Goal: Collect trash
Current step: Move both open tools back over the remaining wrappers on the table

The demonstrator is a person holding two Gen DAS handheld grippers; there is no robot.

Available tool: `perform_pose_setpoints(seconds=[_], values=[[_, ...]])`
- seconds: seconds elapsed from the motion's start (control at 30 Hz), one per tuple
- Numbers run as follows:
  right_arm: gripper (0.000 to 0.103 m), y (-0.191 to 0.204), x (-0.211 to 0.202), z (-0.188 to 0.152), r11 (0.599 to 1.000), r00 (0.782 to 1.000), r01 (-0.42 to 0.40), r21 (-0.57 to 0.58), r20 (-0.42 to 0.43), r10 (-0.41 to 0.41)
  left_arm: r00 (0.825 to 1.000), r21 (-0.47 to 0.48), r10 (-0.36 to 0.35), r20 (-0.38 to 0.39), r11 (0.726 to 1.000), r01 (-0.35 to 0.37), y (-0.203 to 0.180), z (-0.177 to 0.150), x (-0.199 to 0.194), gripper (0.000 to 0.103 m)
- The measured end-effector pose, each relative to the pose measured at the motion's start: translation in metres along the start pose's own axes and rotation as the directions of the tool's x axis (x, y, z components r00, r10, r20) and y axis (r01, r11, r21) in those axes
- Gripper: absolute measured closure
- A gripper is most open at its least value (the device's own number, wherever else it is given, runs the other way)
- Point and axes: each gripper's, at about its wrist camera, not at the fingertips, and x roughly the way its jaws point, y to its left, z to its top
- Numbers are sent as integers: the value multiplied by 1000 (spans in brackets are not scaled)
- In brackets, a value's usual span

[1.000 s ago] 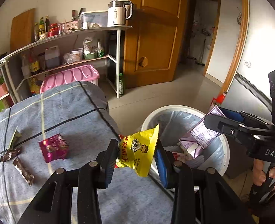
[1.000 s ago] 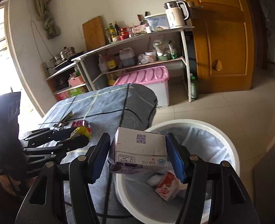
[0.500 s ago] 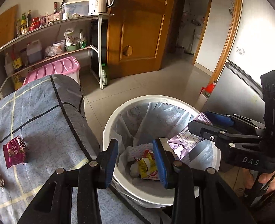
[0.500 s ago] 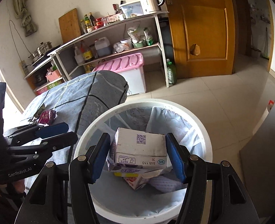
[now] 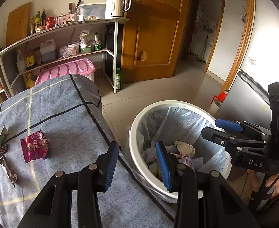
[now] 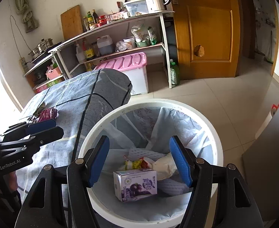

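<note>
right tongs opening over bin, empty, carton lies inside | left tongs narrow, empty | magenta wrapper on bench: light, crinkly, slippery; pinch a crimped edge

Wooden door, tiled floor

The bin is smooth white plastic with a thin, crinkly plastic bag inside. The purple carton looks like shiny paper. Soft grey-blue cloth covers the tabletop. The pink wrapper on it is shiny foil. The door is glossy wood. The floor has smooth tiles.
</note>
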Motion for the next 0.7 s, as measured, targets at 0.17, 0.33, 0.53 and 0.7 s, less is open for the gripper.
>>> perform_pose_setpoints(seconds=[0.17, 0.33, 0.53, 0.7], values=[[37, 23, 0, 6, 999, 999, -41, -11, 11, 41, 998, -48, 53, 23, 998, -52, 29, -5, -22, 57], [37, 59, 11, 13, 994, 996, -86, -62, -2, 86, 991, -130, 131, 35, 984, -125, 73, -14, -43, 55], [37, 102, 29, 17, 982, 990, -144, -121, -30, 141, 974, -234, 226, 24, 948, -214, 132, -34, -65, 51], [37, 135, 46, 21, 970, 983, -181, -165, -60, 173, 959, -294, 283, 6, 917, -269, 172, -48, -78, 51]])
